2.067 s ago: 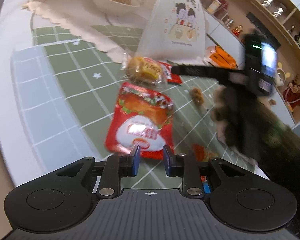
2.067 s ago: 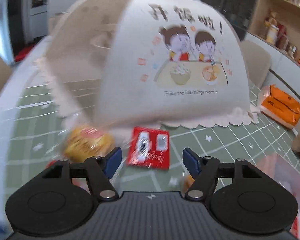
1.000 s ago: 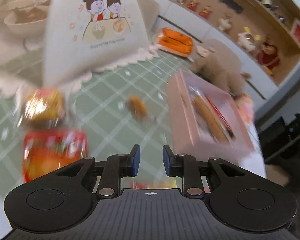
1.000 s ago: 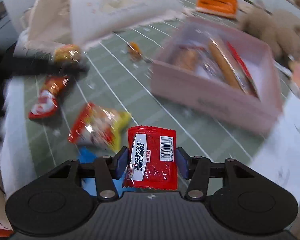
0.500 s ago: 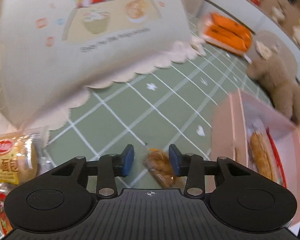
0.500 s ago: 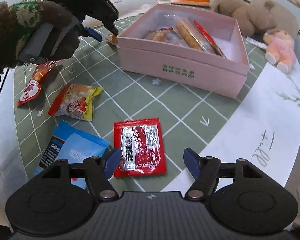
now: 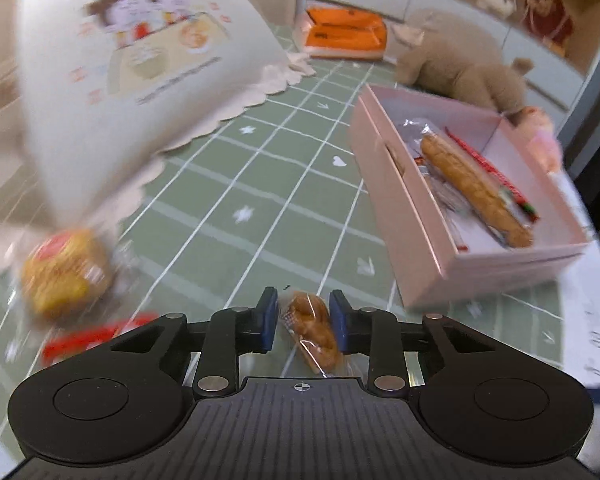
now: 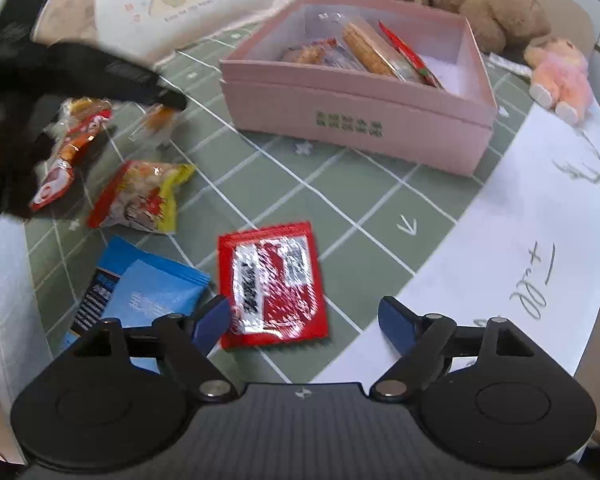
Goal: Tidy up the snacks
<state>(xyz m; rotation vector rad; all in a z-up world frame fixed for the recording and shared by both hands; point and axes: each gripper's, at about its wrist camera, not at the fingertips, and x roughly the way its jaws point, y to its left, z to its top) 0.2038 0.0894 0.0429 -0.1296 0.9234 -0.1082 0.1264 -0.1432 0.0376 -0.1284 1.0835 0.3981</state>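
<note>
the left gripper (image 7: 303,322) has its fingers closed most of the way around a small wrapped pastry (image 7: 312,330), a golden-brown twist in clear film. the blue pads sit right at its sides, though whether they already press it or only flank it is hard to tell; i judge it gripped or nearly so. it sits just off the near corner of the pink box (image 7: 416,236), over the green checked cloth.

the right gripper (image 8: 305,322) has its fingers spread wide and holds nothing. it hangs over the red sachet (image 8: 272,284), which lies flat on the counter toward the near edge, beside a blue packet (image 8: 148,292). a yellow-and-red bag (image 8: 140,198) and a red-orange wrapper (image 8: 66,160) lie farther toward the left edge.

the box stands toward the far side of the counter and already holds a long baked stick (image 7: 474,190) and a few other wrapped pieces.

the pastry looks very light and crumbly, and its film is slick and crinkly, so a gentle pinch across the middle of the body seems better than the loose wrapper ends, which would likely slip or tear. squeezing hard would probably crush it. the red sachet looks thin, flat and floppy; it would probably be best taken by an edge, since there is little to hold once it lies flush on the cloth.
</note>
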